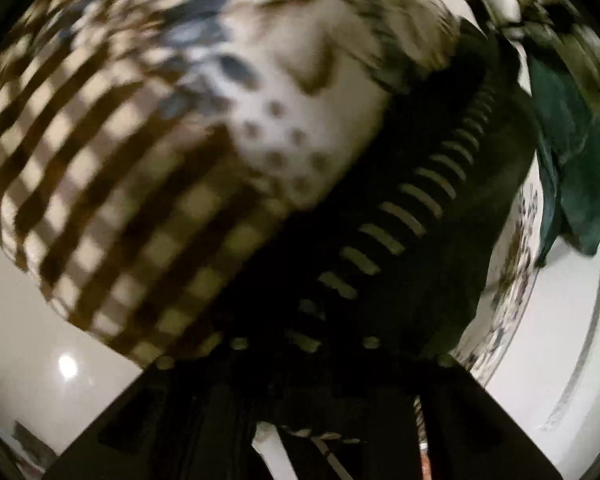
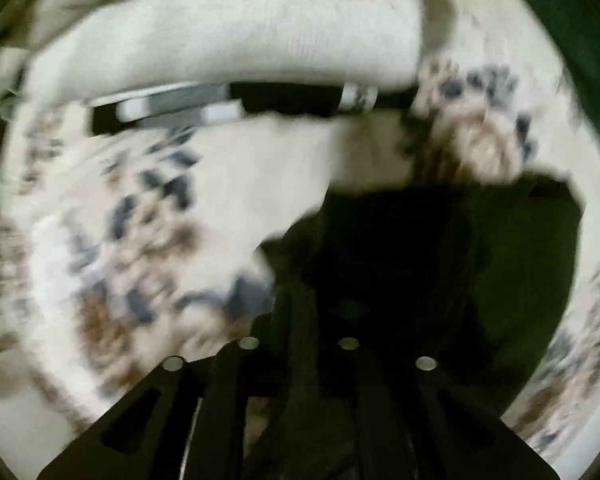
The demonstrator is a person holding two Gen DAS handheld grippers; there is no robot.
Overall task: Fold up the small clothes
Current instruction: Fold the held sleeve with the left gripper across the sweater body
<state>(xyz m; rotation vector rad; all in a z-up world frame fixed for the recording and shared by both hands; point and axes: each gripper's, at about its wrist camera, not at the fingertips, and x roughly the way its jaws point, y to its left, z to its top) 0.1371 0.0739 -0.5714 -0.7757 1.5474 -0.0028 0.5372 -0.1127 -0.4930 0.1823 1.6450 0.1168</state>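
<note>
Here, left view: checked cloth (image 1: 112, 208) at left, black garment (image 1: 440, 216) with a pale dashed band centre, teal cloth (image 1: 572, 168) right. Left gripper (image 1: 300, 360) is buried in the garment; its opening cannot be told. Right view: patterned cloth (image 2: 148, 216), then the garment under the right gripper (image 2: 300, 352), its opening likewise hidden.

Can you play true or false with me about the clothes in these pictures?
1. A brown-and-cream checked cloth shows in the left wrist view. True.
2. The black garment has red stripes. False: it has a row of short pale dashes.
3. A teal garment lies at the right edge of the left wrist view. True.
4. The fluffy cloth at the top of the right wrist view is orange. False: it is white.
</note>
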